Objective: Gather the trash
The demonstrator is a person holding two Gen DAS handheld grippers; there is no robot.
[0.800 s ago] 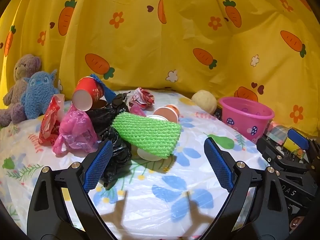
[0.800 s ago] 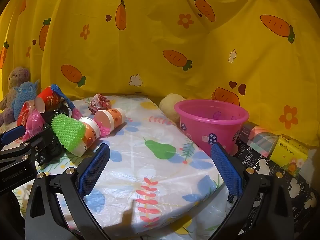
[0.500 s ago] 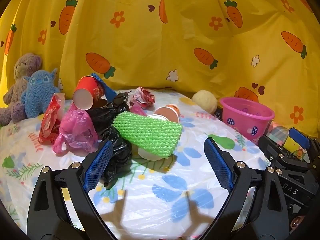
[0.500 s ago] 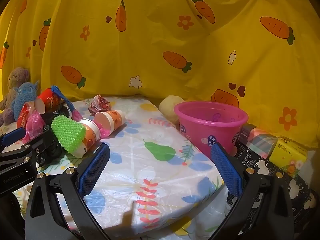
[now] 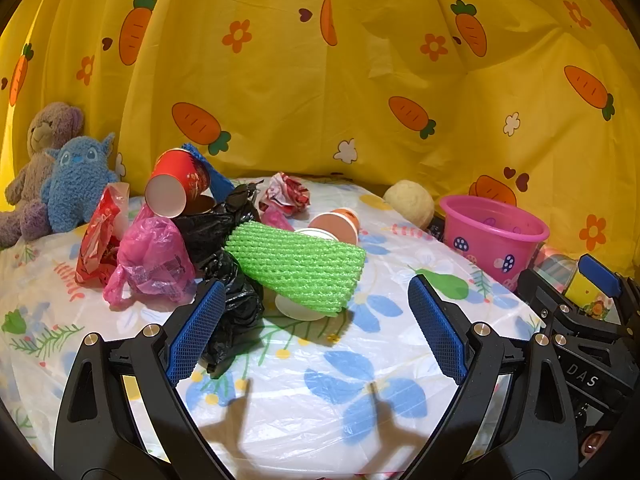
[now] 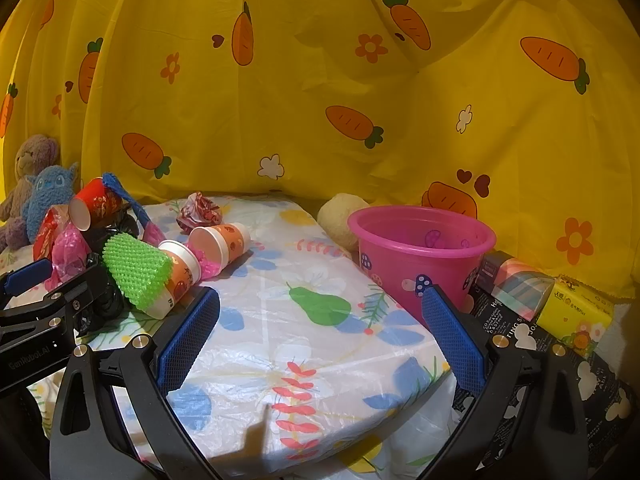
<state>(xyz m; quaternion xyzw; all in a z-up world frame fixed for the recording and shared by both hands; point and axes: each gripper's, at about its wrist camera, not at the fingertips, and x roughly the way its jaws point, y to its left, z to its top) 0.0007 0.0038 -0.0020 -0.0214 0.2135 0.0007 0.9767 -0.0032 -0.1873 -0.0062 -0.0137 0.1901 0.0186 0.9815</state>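
The left hand-held gripper (image 5: 312, 332) hovers with fingers spread wide and empty before a heap of trash on the table (image 5: 320, 400): green foam net (image 5: 298, 266), black bag (image 5: 232, 300), pink bag (image 5: 154, 258) and red cup (image 5: 176, 186). The right hand-held gripper (image 6: 320, 340) (also released, holding nothing) faces the pink bucket (image 6: 424, 256) at the table's far right edge.

A home setting, likely a child's play corner. A yellow carrot-print curtain (image 5: 320, 80) hangs behind a desk (image 5: 304, 392) under a flowered plastic cover, with two plush toys (image 5: 60, 176) beside it.
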